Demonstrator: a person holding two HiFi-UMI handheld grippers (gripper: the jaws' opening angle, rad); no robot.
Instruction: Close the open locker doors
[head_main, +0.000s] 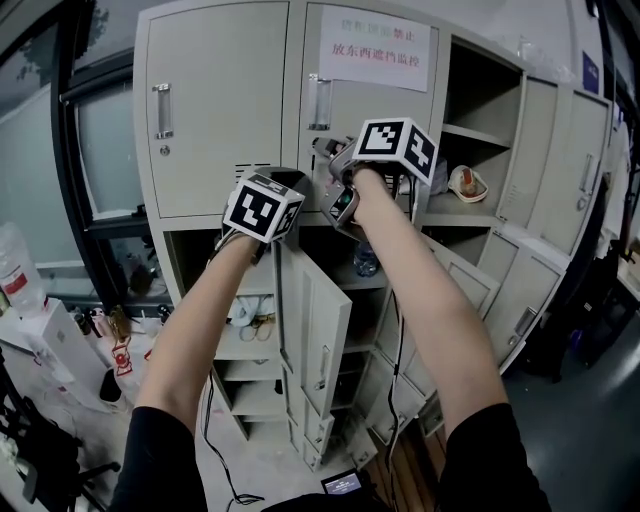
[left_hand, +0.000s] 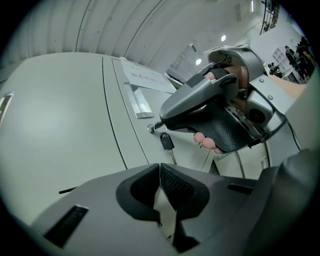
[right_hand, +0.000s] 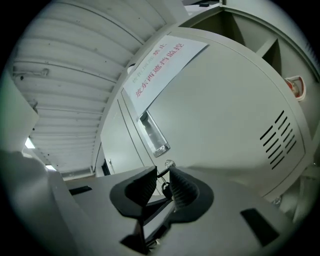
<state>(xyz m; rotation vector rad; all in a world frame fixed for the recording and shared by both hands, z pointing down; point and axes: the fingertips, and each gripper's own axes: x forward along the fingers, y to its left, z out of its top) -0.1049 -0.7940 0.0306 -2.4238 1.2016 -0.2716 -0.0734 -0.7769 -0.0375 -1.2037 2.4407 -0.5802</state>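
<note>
Standing slightly apart around the key (right_hand: 164, 189), the right tongs (right_hand: 163, 167) may snag it when withdrawing and pull the locker door (right_hand: 220, 110) open; the left tongs (left_hand: 160, 164) are together, empty.

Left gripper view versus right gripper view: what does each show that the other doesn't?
Only the left gripper view: the right gripper from the side, a hand's fingers curled round it. Only the right gripper view: the door's vent slots and a red-and-white object beyond its edge. Both: the paper notice, the door handle and the lock.
</note>
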